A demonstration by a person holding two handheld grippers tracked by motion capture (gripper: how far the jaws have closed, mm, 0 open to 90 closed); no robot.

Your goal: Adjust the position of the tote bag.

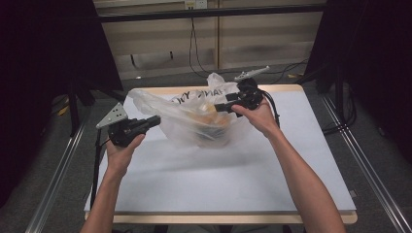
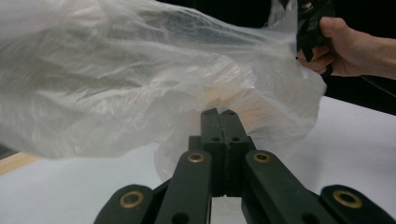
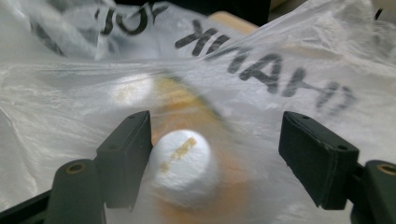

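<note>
A clear plastic bag [image 1: 187, 114] printed with black letters lies at the back middle of the white table [image 1: 218, 179]. My left gripper [image 1: 158, 119] is at the bag's left edge with its jaws pressed together, and the film [image 2: 140, 93] gathers at its tips [image 2: 219, 114]. My right gripper [image 1: 218, 106] reaches into the bag's right side. Its jaws stand wide apart [image 3: 217, 135], with a white round object [image 3: 184, 163] next to the left finger [image 3: 128, 154], blurred and not pinched. Orange-brown contents [image 1: 210, 118] show through the film.
The table has a wooden rim [image 1: 233, 218]. Black cables [image 1: 194, 53] hang against the back wall, and more cables [image 1: 340, 124] lie on the floor at the right. Dark curtains flank both sides. Metal rails [image 1: 53, 179] run along the floor.
</note>
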